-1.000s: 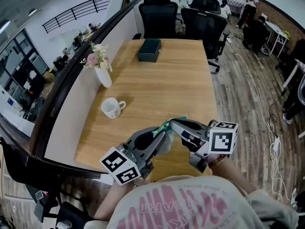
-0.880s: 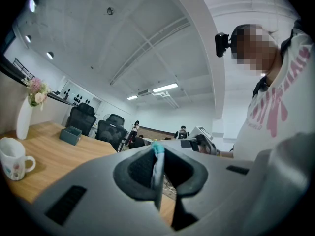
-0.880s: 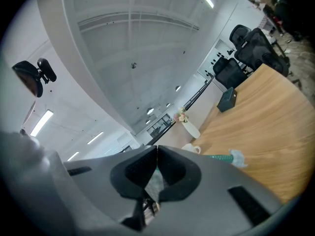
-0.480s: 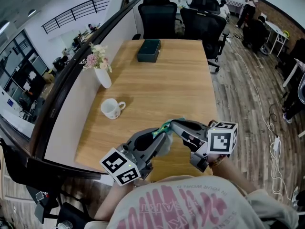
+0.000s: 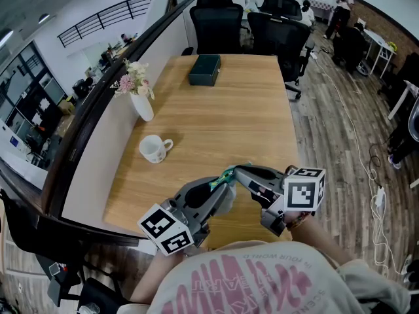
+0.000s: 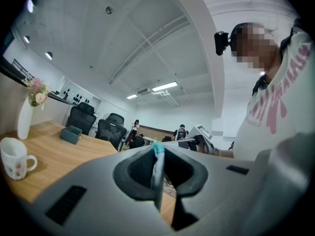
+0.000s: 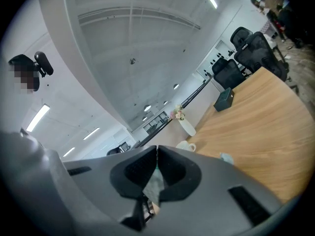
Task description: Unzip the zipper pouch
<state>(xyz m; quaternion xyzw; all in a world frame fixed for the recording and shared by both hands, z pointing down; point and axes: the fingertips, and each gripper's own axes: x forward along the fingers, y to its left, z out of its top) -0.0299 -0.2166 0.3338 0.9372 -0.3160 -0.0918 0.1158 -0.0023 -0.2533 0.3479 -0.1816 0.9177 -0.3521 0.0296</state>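
In the head view a grey zipper pouch (image 5: 226, 200) with a teal zipper end (image 5: 228, 173) hangs between both grippers above the table's near edge. My left gripper (image 5: 220, 183) comes in from the lower left and is shut on the pouch's edge; in the left gripper view the teal-tipped fabric (image 6: 157, 167) is pinched between its pads. From the right, my right gripper (image 5: 238, 170) meets it and is shut on the pouch too. A grey fold (image 7: 153, 183) shows between the closed jaws of that gripper (image 7: 156, 154). Most of the zipper is hidden by the fingers.
On the wooden table (image 5: 222, 116) stand a white mug (image 5: 154, 148), a white vase with flowers (image 5: 139, 97) at the left edge and a dark green box (image 5: 205, 69) at the far end. Black office chairs (image 5: 219, 21) stand beyond it. A low partition runs along the left.
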